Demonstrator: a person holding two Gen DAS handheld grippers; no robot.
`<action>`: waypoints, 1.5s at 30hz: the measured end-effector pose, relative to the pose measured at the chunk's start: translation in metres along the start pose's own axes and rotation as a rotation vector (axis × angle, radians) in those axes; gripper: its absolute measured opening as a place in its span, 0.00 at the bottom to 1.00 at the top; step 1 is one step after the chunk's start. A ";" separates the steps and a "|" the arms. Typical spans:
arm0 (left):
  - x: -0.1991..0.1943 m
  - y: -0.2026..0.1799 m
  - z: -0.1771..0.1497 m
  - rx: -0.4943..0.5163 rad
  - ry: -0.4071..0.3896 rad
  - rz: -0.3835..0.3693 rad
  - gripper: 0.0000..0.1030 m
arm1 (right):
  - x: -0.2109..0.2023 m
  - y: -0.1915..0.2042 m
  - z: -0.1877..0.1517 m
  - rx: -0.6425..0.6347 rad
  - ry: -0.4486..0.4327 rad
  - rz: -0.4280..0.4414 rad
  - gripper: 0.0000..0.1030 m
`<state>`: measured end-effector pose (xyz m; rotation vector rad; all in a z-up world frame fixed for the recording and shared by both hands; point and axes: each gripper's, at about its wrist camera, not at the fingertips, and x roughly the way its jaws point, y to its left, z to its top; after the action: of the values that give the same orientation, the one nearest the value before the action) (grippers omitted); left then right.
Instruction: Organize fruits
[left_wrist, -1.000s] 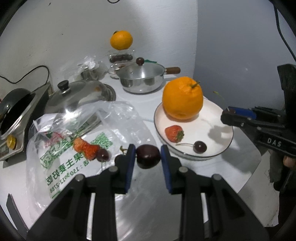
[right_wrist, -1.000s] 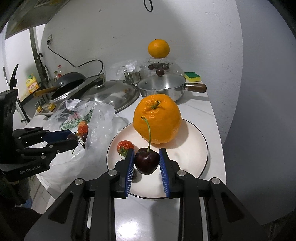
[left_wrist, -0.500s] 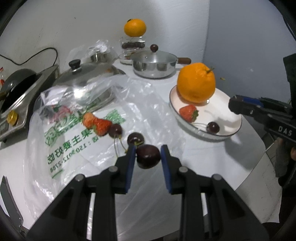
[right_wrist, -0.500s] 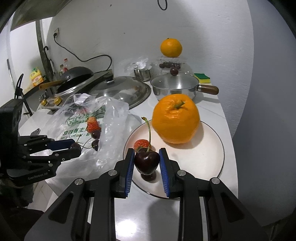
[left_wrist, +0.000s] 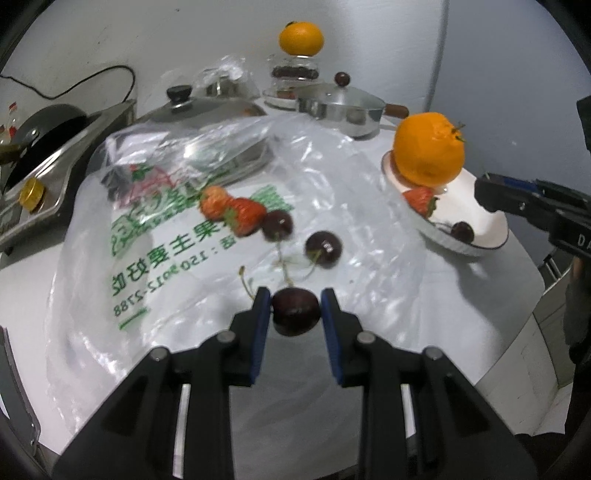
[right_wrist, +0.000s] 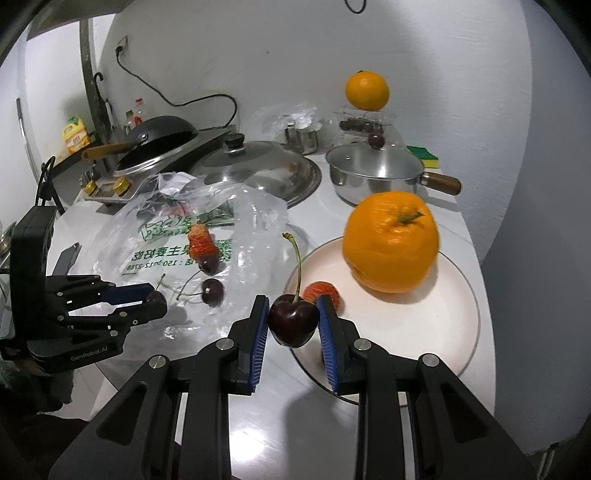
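Observation:
My left gripper (left_wrist: 296, 312) is shut on a dark cherry (left_wrist: 295, 312), held over the near edge of a clear plastic bag (left_wrist: 177, 236). On the bag lie two strawberries (left_wrist: 236, 212) and two cherries (left_wrist: 323, 248). My right gripper (right_wrist: 293, 321) is shut on a stemmed cherry (right_wrist: 293, 324), held above the near left rim of a white plate (right_wrist: 436, 328). The plate holds a big orange (right_wrist: 391, 242) and a strawberry (right_wrist: 321, 293). In the left wrist view the plate (left_wrist: 484, 221) also holds a cherry (left_wrist: 461, 232).
A lidded steel pan (right_wrist: 376, 171) with a wooden handle and a large steel lid (right_wrist: 258, 168) stand behind. A second orange (right_wrist: 366, 90) sits on a clear box at the back wall. A stove with a black wok (right_wrist: 155, 142) is at the left. The counter edge runs close on the right.
Both grippers have drawn back and leftward, each still holding its cherry. The right one moved from over the plate to its left rim; the left one moved back over the bag.

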<state>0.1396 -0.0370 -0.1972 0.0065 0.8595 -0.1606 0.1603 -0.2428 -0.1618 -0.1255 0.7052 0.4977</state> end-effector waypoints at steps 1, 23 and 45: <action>-0.001 0.003 -0.002 -0.006 0.002 0.001 0.28 | 0.002 0.003 0.001 -0.005 0.002 0.004 0.28; -0.043 0.014 0.006 -0.027 -0.088 0.025 0.28 | -0.006 0.030 0.010 -0.043 -0.033 0.034 0.28; -0.030 -0.054 0.034 0.062 -0.094 -0.024 0.28 | -0.028 -0.033 -0.010 0.042 -0.056 -0.008 0.28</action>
<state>0.1383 -0.0885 -0.1494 0.0469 0.7608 -0.2085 0.1520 -0.2857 -0.1533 -0.0754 0.6599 0.4765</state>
